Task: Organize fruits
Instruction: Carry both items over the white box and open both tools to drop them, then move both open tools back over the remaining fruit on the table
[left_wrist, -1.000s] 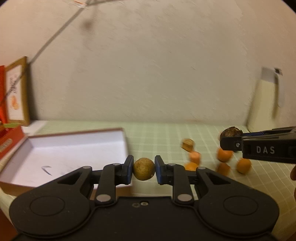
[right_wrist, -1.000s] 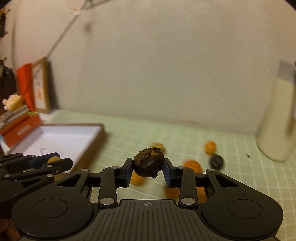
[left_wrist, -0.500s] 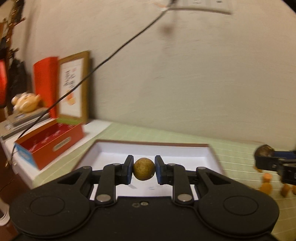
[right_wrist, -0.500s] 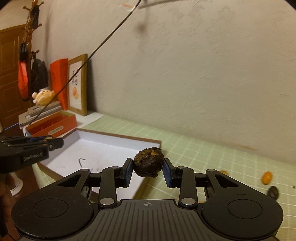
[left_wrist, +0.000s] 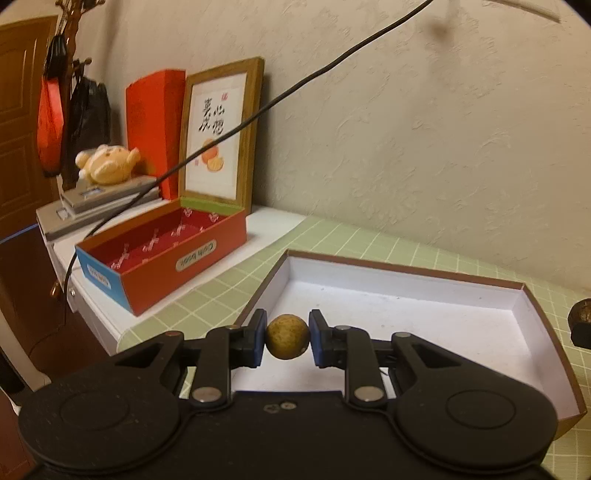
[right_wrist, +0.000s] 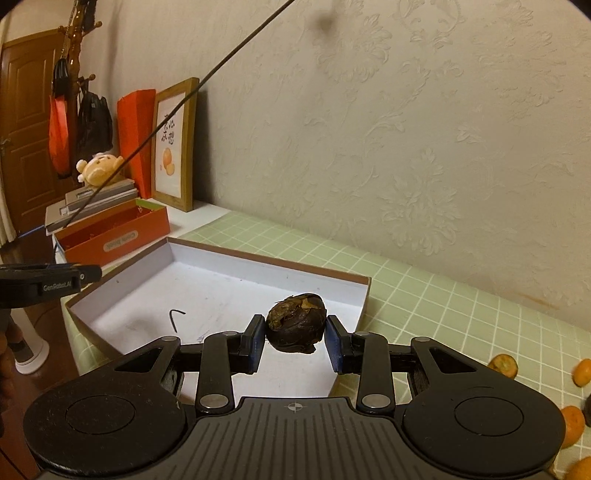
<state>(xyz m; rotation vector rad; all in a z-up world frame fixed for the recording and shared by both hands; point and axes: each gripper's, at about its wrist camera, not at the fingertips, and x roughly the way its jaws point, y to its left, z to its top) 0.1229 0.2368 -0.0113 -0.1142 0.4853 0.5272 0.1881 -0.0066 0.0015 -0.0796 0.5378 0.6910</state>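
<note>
My left gripper (left_wrist: 287, 336) is shut on a small round tan fruit (left_wrist: 287, 336), held above the near left corner of a shallow white box (left_wrist: 406, 314) with brown sides. My right gripper (right_wrist: 295, 334) is shut on a dark brown wrinkled fruit (right_wrist: 296, 322), over the same white box (right_wrist: 207, 291) near its right end. The tip of the right gripper with its dark fruit (left_wrist: 580, 314) shows at the right edge of the left wrist view. The left gripper's side (right_wrist: 44, 284) shows at the left of the right wrist view. Several small orange fruits (right_wrist: 503, 364) lie on the green grid mat to the right.
An open red box (left_wrist: 162, 254) stands left of the white box, with a framed picture (left_wrist: 221, 136), a red folder and a plush toy (left_wrist: 107, 164) on books behind it. A black cable (left_wrist: 258, 110) slants across the wall. A small dark hook-shaped scrap (right_wrist: 175, 318) lies in the white box.
Both grippers have swung left, away from the scattered orange fruits, and now hang over the white box. Each still holds its fruit.
</note>
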